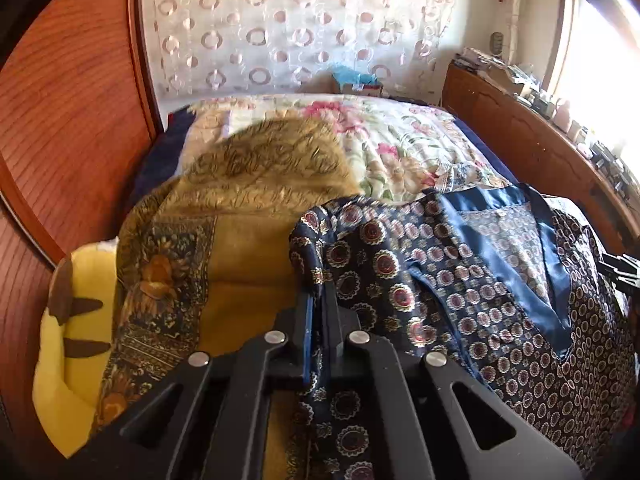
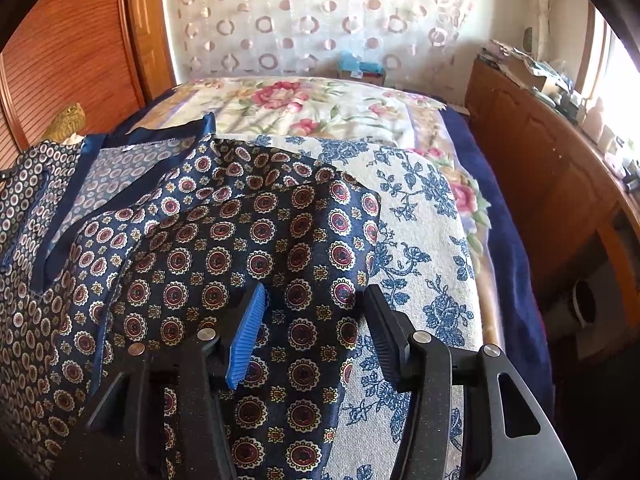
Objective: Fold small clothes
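Observation:
A navy satin garment with round medallion print and plain blue neck trim [image 1: 472, 280] lies spread on the bed. My left gripper [image 1: 318, 300] is shut on its left sleeve edge, with cloth pinched between the jaws. In the right wrist view the same garment [image 2: 248, 240] has its right sleeve folded over. My right gripper [image 2: 316, 308] is open, its jaws set apart over that sleeve, one blue pad [image 2: 248, 336] resting on the cloth.
A mustard patterned blanket [image 1: 240, 208] and a yellow plush cushion [image 1: 76, 340] lie at left. A white cloth with blue flowers [image 2: 420, 280] and a floral bedspread [image 2: 300, 108] cover the bed. A wooden headboard [image 2: 560, 184] with clutter stands at right, and a wooden wardrobe [image 1: 72, 92] at left.

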A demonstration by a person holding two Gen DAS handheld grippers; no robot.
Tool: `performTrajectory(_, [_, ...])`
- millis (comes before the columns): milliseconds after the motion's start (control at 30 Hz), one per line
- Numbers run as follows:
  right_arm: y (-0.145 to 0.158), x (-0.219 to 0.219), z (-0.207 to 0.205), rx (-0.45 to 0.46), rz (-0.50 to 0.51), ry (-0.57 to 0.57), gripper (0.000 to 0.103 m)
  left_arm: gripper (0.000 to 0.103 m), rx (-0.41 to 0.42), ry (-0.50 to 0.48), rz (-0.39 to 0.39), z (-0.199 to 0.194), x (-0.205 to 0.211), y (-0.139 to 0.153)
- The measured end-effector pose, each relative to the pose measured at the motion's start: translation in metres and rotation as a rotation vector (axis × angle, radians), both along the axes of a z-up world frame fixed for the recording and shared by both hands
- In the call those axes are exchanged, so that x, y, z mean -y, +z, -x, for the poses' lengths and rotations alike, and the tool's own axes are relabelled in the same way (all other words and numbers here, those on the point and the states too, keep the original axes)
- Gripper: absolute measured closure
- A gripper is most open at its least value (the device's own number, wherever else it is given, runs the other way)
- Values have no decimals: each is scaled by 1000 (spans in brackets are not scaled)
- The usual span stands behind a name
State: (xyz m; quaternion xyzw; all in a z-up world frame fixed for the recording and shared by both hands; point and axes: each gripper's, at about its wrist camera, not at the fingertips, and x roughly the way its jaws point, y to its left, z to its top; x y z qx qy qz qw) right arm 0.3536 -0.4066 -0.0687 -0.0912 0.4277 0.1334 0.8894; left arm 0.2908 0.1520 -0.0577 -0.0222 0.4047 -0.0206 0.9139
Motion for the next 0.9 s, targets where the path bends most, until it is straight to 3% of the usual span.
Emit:
performTrajectory(233, [2,-2,-4,9,14,8,51,103,202,22,-55,38,12,56])
performTrajectory(533, [2,-1,-38,-17,45,-19,50,103,223,-49,-31,54,31,67])
performTrajectory(800, [3,10,-56,-57,-15,-49,49,103,212,-83,-9,75,48,58])
performTrajectory(867, [4,5,-56,-60,-20,-27,56,103,211,-90,-5,80,49,57])
performTrajectory(900, [5,4,-56,-65,-29,-12,72,103,212,-92,0,83,50,56])
